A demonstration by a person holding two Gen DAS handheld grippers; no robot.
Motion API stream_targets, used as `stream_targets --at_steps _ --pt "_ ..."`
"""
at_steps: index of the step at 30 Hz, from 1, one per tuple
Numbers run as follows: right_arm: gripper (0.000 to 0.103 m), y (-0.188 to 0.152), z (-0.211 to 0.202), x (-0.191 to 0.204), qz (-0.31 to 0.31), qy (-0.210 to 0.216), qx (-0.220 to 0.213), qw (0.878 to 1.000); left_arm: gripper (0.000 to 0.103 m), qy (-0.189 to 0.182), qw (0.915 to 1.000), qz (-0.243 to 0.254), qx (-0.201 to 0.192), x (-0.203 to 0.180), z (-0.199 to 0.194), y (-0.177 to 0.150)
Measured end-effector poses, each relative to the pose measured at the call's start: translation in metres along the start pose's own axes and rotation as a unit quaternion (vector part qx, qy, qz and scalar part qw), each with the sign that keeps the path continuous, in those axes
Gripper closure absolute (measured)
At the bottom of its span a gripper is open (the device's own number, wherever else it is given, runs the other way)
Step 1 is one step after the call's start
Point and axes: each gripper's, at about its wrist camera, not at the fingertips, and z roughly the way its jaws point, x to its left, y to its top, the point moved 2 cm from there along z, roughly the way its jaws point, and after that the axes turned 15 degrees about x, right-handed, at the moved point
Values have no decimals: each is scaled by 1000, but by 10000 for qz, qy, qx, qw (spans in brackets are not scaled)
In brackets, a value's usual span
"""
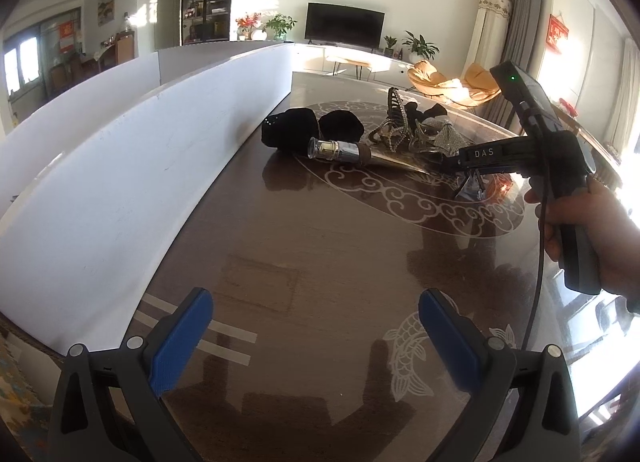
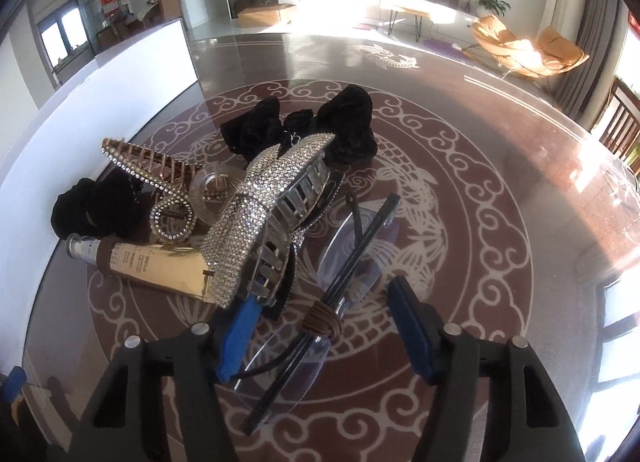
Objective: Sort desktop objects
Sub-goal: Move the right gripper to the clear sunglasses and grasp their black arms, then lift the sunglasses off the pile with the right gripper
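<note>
The round glass-topped table is carrying a heap of accessories at its patterned middle, beside the white board along its left edge; the black velvet scrunchies are lying farthest back, the gold cosmetic tube pointing toward the board; the right gripper is standing wide open over folded rimless glasses, its left pad under the rhinestone hair claw, gripping nothing yet; the left gripper is hanging open, empty, near the table's near edge, likely waiting.

Sunlight floods a white-walled living room, upper frame. A dark television stands at top centre, potted plants beside it. Orange chairs and grey curtains fill the upper right.
</note>
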Motion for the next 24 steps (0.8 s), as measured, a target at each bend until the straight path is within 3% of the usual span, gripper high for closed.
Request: stream_targets --at_steps 2,5,24 --pt "63 -4 -2 4 -63 -30 -4 10000 0 27 10000 54 -3 -2 0 0" --pt "67 -15 -4 9 -206 -86 -41 9997 0 63 9999 117 -9 -5 0 -1" --pt "72 -99 -45 2 -338 52 -514 9981 0 81 9996 254 31 -11 3 -2"
